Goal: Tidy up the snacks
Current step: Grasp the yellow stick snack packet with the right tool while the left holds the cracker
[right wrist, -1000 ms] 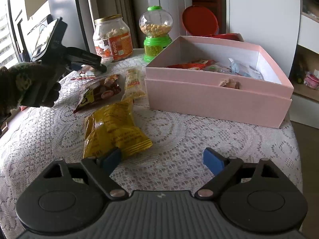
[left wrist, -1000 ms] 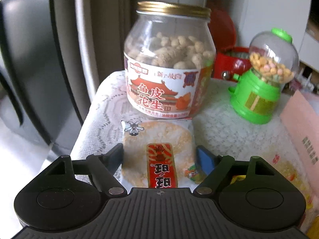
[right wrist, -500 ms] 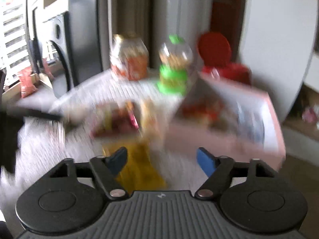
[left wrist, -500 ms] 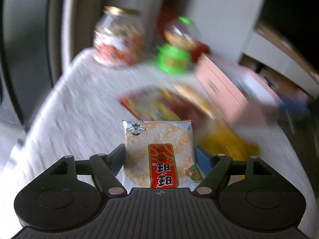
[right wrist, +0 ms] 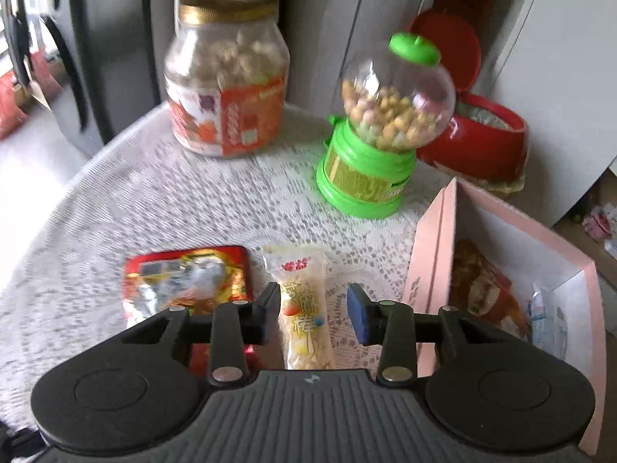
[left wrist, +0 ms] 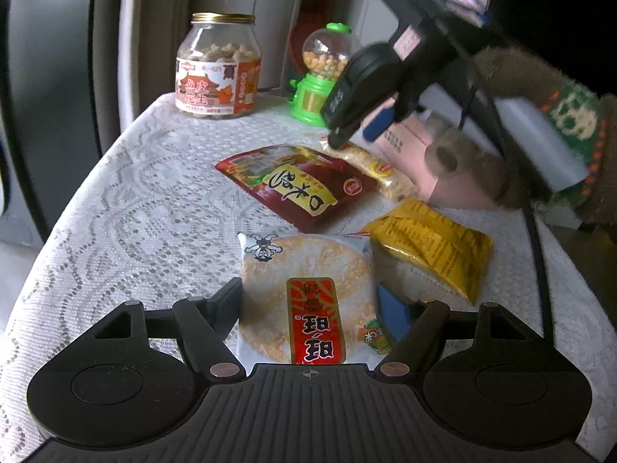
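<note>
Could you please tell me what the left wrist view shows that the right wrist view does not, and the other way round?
Only the left wrist view shows the round rice cracker packet gripped by the left gripper, the yellow foil snack bag and the right gripper from outside, in a gloved hand.

Only the right wrist view shows the pink box's inside with snacks, and the red container.

Both show the clear peanut jar, green candy dispenser, red pouch and pale snack stick, which lies between the right gripper's jaws, which have just been closing.
</note>
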Action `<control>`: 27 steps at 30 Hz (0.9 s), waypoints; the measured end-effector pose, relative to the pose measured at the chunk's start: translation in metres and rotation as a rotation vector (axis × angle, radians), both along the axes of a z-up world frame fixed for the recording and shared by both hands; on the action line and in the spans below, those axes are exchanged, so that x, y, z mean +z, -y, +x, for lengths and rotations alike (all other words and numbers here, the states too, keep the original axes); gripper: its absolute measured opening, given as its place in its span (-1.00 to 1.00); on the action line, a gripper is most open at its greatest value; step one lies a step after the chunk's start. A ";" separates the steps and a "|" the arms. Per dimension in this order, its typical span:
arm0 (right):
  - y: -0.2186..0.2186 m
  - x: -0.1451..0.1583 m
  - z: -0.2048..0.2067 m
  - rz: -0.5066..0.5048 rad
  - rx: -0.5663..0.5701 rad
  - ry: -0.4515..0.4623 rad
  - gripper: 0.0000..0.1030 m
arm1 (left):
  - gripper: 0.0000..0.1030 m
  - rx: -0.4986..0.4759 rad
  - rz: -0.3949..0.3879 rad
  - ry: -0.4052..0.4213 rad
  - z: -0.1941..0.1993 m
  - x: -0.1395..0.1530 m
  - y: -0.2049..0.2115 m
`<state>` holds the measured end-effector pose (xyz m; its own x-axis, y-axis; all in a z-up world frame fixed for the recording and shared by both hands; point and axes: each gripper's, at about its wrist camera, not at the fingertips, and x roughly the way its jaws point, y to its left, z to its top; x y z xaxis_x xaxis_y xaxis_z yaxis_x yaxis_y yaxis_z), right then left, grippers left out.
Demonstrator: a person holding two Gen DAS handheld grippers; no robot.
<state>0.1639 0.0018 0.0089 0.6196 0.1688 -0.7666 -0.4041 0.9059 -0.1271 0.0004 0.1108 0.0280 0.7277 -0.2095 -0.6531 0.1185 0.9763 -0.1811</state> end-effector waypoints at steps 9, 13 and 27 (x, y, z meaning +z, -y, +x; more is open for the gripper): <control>0.031 -0.015 -0.025 0.213 0.061 -0.241 -0.42 | 0.56 -0.002 -0.007 0.008 -0.001 -0.001 -0.002; 0.026 -0.018 -0.035 0.173 0.084 -0.176 -0.41 | 0.55 -0.004 0.012 0.008 -0.002 -0.001 0.001; 0.064 0.040 -0.100 0.244 0.159 -0.006 -0.46 | 0.55 0.010 -0.046 0.005 -0.002 0.000 -0.005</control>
